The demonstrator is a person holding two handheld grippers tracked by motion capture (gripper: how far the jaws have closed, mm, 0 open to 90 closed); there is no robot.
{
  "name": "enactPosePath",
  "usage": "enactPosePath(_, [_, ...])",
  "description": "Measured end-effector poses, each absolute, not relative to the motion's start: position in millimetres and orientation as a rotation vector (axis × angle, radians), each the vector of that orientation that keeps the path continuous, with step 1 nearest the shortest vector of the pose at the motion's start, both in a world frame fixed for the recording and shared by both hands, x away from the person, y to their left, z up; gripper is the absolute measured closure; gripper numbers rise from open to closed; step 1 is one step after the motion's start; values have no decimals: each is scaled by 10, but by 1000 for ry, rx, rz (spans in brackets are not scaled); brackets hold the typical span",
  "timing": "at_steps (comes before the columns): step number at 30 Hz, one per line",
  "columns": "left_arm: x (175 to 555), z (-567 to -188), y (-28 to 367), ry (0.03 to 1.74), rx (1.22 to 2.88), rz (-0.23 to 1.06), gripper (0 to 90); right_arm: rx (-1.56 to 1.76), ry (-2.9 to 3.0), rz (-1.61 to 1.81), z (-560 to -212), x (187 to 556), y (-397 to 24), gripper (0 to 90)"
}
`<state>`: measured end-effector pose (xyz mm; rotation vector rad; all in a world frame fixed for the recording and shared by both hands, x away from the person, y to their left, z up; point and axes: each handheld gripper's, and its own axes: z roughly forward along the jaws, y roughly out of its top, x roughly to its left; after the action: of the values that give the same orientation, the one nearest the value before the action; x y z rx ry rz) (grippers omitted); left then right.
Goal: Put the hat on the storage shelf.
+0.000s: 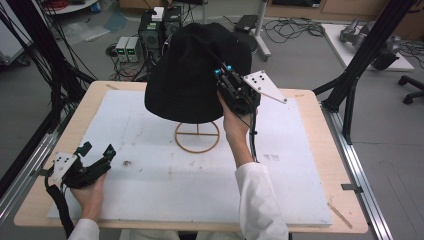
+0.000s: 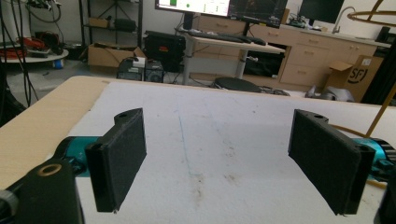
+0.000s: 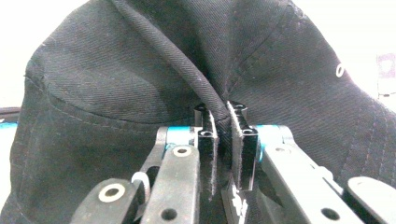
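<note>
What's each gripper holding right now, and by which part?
The right gripper is shut on a pinched fold of the black hat's crown fabric. The left gripper is open, holding nothing.

I see a black fabric hat (image 1: 192, 70) sitting on a thin wire stand (image 1: 197, 136) at the table's far middle. Its crown fabric is pinched into a raised fold on the right side.

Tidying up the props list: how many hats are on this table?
1. A black bucket hat sits over the wire hat stand at the middle back of the white board, its fabric pinched by the right tool. Others may be hidden behind it.
</note>
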<state>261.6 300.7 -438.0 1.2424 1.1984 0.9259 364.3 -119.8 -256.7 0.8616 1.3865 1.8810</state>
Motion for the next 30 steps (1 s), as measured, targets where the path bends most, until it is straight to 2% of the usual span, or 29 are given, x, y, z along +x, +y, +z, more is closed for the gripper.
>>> enactPosePath(15, [2609,-4389,3024,1207,1246,922,192,922,1476,1829,-2894,3719,-1095,836])
enactPosePath(30, [2625,-4398,2989,1187,1256,894,198,984,1520,1812,-2996,3789,-1065,825])
